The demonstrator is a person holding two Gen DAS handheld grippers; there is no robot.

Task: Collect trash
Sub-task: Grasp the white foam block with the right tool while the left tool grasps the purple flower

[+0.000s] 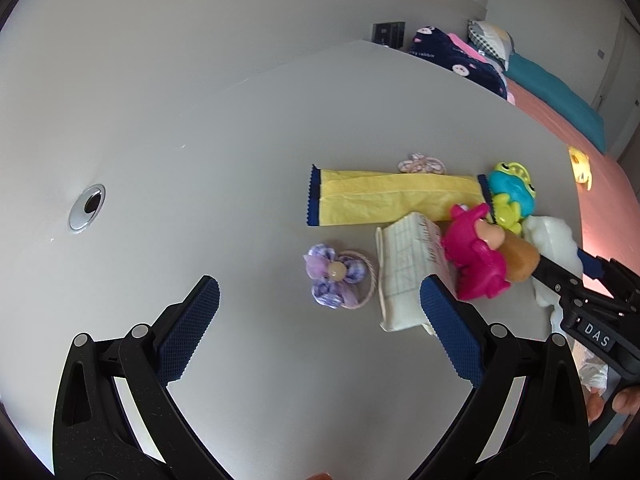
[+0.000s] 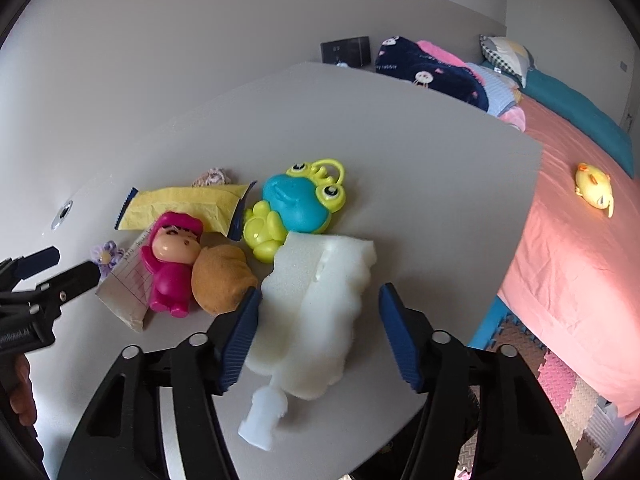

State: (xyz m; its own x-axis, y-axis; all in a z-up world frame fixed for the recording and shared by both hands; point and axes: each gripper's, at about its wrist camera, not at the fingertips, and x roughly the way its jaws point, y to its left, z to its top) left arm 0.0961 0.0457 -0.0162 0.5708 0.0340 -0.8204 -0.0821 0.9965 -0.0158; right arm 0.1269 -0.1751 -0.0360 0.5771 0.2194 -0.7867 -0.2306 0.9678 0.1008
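- Foam chunk (image 2: 320, 304): near table (image 2: 400, 160) edge, between the spread fingers of the right claw (image 2: 318, 334); likely light, squashy, so pinch mid-body.
- Left claw (image 1: 320, 320): gaping, empty, over folded paper (image 1: 404, 264).
- Neighbours: pink doll (image 2: 172, 260), frog toy (image 2: 296, 200), yellow wrapper (image 2: 180, 204).
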